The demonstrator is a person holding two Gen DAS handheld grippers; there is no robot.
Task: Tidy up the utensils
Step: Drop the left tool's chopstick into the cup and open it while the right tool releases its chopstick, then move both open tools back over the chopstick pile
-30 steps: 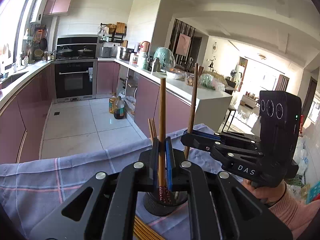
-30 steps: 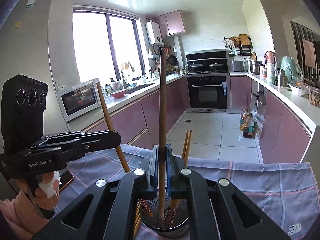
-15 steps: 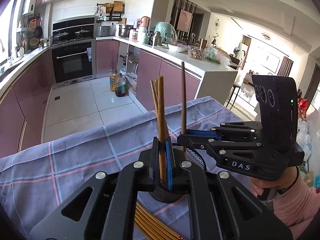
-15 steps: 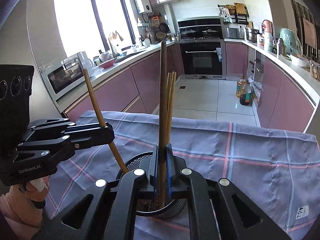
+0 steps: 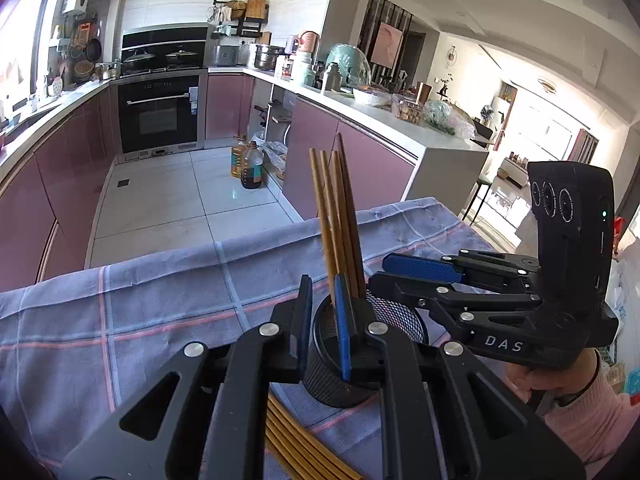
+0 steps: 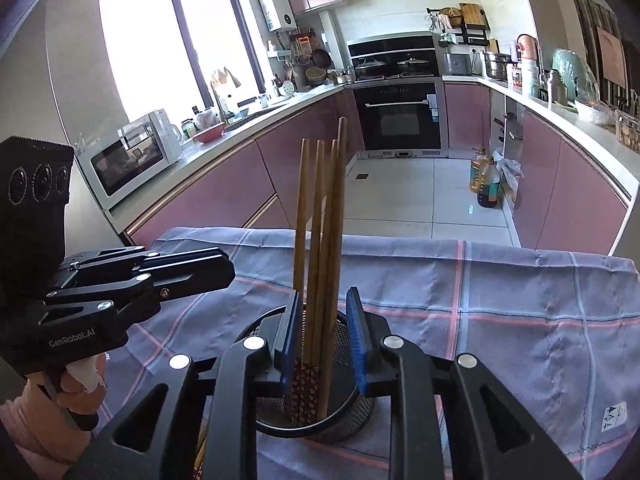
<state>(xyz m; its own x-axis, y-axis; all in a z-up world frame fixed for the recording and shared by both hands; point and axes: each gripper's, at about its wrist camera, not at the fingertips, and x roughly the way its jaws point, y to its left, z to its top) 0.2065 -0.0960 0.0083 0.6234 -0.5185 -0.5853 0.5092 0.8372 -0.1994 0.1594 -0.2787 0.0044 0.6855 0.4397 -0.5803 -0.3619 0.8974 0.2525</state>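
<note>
Daylight floods the kitchen. In the right wrist view the window (image 6: 176, 60) is blown out to plain white, and the counter (image 6: 248, 120) beneath it shines. In the left wrist view a second glare burns at the far right, where the bright room (image 5: 536, 136) washes pale. The floor (image 5: 180, 204) shows soft reflections. The cloth (image 6: 460, 300) is evenly lit, with faint shadows only. Both views bend hard at the edges: cabinet lines curve and the corners go black. Focus is sharp throughout, with no motion blur; purple fringing tints the upper left rim.
</note>
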